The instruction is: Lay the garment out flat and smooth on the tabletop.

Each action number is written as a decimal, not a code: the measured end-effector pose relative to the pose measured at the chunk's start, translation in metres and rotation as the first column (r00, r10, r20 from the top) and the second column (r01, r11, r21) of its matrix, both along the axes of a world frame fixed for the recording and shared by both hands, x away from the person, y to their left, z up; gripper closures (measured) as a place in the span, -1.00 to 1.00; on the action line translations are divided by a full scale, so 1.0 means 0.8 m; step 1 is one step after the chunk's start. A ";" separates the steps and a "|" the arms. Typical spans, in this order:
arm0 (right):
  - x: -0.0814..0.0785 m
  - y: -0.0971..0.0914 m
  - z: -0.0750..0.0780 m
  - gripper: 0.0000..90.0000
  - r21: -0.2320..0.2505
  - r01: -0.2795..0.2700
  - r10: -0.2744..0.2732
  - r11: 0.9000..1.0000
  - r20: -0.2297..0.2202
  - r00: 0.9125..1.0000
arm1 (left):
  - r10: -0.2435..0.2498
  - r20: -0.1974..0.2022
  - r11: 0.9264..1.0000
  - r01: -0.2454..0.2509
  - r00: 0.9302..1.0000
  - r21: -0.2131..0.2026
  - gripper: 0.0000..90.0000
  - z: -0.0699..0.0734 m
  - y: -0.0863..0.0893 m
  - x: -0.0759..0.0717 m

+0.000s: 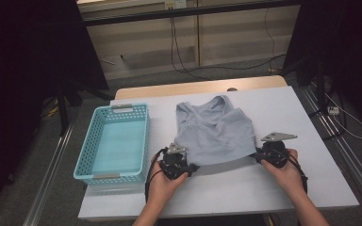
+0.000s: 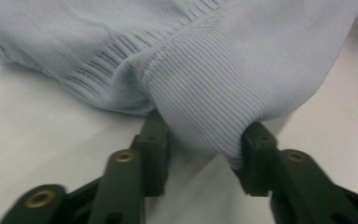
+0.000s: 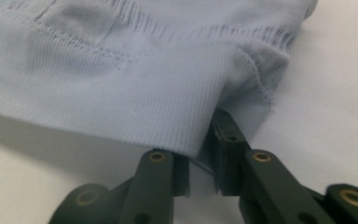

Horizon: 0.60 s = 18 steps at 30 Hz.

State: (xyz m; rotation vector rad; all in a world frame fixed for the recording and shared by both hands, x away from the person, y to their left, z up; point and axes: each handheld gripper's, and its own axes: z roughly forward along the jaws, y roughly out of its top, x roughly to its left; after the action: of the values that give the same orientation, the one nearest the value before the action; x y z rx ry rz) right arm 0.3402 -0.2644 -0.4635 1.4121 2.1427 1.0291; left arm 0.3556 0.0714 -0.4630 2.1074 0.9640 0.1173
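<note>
Two grippers, left gripper (image 1: 192, 168), right gripper (image 1: 256, 156), (corners of) vest's (image 1: 215, 131) hem pinched

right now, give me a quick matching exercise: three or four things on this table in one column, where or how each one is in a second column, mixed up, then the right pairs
Things:
1. basket
2. tank top
3. left gripper
4. right gripper

Places or states:
A. grips the garment's near right corner
B. spread flat mid-table, pale grey-blue
C. stands at the table's left, turquoise
D. has the garment's near left corner between its jaws

Pairs: 1-C, 2-B, 3-D, 4-A
</note>
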 end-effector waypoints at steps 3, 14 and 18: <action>0.000 -0.001 0.001 0.90 0.002 -0.007 0.007 1.000 0.000 1.000 | -0.014 -0.023 1.000 0.014 1.000 -0.003 0.71 0.000 0.001 0.002; -0.001 -0.018 0.016 0.98 0.051 0.009 -0.011 0.999 0.036 0.999 | -0.003 -0.035 0.997 0.001 0.999 -0.077 0.84 0.029 0.017 0.009; -0.002 -0.024 0.024 0.98 0.066 0.016 -0.020 0.998 0.059 0.998 | 0.008 -0.025 0.994 -0.011 1.000 -0.110 0.84 0.041 0.026 0.012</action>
State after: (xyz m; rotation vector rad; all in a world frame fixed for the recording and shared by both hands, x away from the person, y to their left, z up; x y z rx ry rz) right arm 0.3382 -0.2833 -0.4442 1.4091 2.0682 1.1295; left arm 0.3654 0.0923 -0.4305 2.0074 0.9734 0.0420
